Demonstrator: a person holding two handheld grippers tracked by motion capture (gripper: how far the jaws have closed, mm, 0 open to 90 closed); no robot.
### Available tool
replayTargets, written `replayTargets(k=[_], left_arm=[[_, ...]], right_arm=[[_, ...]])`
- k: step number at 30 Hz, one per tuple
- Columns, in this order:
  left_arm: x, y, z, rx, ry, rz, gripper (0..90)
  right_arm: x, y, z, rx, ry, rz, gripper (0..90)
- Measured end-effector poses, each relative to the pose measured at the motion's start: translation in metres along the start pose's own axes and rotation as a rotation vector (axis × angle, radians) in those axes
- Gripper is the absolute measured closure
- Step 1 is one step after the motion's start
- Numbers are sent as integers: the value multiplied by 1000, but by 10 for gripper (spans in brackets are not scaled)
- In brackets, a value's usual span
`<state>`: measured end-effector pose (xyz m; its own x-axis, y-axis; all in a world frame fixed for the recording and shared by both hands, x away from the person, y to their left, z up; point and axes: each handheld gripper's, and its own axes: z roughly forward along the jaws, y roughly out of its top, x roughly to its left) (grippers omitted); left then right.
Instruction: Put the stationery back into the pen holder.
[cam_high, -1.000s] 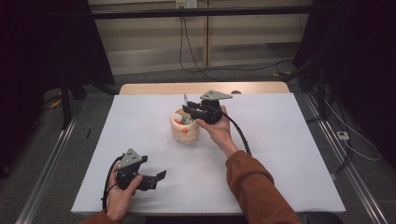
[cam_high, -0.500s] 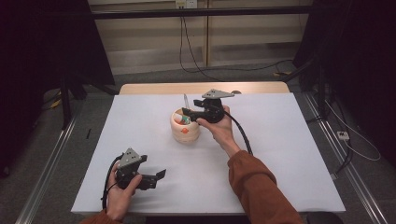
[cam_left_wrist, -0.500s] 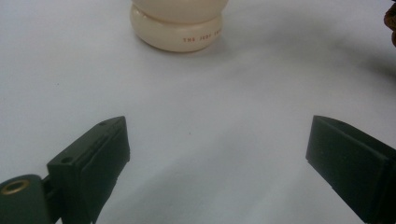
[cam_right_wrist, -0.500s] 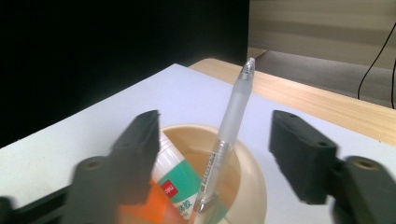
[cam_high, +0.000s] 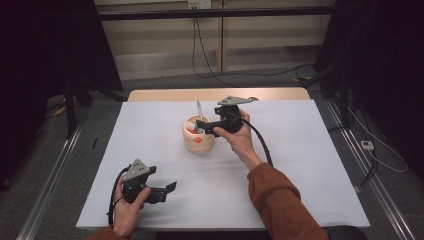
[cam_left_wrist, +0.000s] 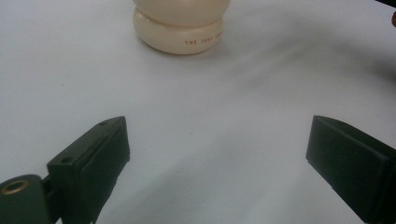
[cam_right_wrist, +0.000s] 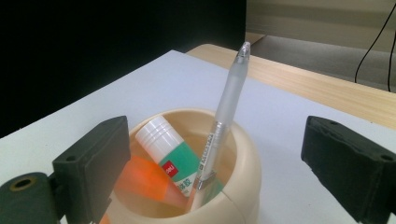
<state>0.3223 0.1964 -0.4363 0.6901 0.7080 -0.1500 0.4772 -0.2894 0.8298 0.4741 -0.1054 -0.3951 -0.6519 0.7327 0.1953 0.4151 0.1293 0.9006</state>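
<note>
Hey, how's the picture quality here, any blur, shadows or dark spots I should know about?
High view: the white table is evenly lit, the surroundings fall to near black. Left gripper view: the cream ceramic pot is soft at the top edge, and a broad faint shadow crosses the tabletop. Right gripper view: the frosted clear pen and the white-and-green glue stick are sharp, the near orange item is blurred.

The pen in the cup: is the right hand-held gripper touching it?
Apart. The right gripper view shows the pen standing free, with gaps to both jaws of the open right hand-held gripper.
</note>
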Motion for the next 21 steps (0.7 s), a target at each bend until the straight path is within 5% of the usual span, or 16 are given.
replayTargets(k=[12, 21], left_arm=[[1, -1, -3, -3, 7, 0, 60], [0, 0, -4, -9, 10, -3, 60]], right_arm=[[6, -4, -15, 14, 14, -3, 61], [7, -11, -25, 52, -35, -18, 82]])
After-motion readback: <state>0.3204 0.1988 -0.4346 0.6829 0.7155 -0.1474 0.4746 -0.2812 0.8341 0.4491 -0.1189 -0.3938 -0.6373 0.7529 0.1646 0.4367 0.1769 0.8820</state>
